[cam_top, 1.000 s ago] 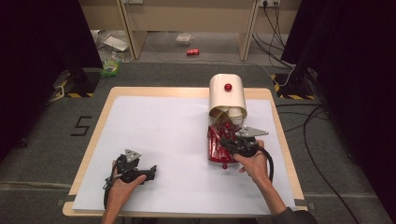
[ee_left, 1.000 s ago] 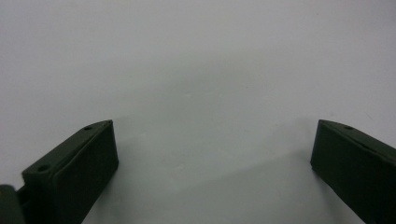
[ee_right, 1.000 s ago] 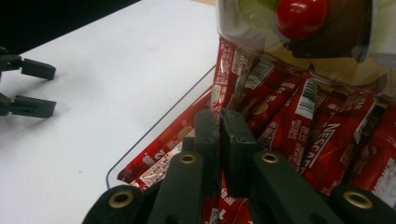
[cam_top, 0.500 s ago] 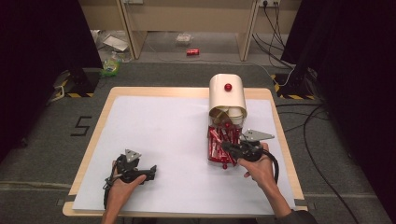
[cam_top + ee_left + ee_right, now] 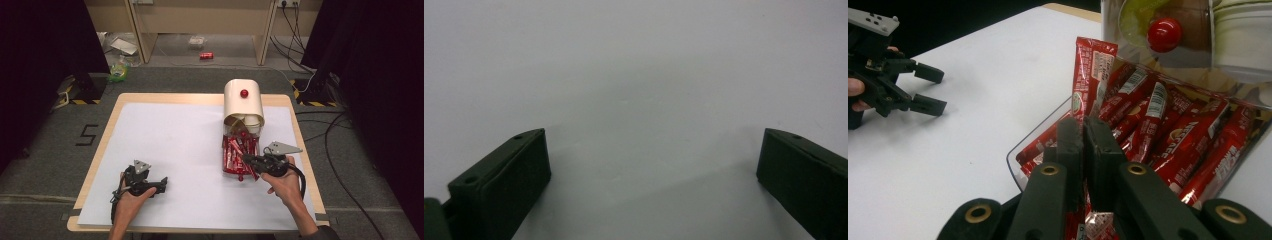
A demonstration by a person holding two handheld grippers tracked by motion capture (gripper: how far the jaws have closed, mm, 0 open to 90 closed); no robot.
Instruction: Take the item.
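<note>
Though thin and near weightless, judged as follows: red sachet (image 5: 1091, 75), a flat foil stick of instant coffee, soft, crinkly, likely slick on its printed faces, easily creased but not fragile. Best taken across the flat, near one end, well inside the seam, so as not to slip free. Standing upright just above the clear tray (image 5: 1020, 161) of like sachets, at the right of the white table sheet (image 5: 175, 150), before the cream dispenser (image 5: 243, 102) with its red knob.

Right gripper (image 5: 1083, 131): jaws clenched flat together on the lower part of the red sachet, upper end rising free above the tips.

Left gripper (image 5: 161, 184): resting on the sheet at the near left, well apart from the tray; jaws released wide, nothing between, nothing touched but the sheet.
</note>
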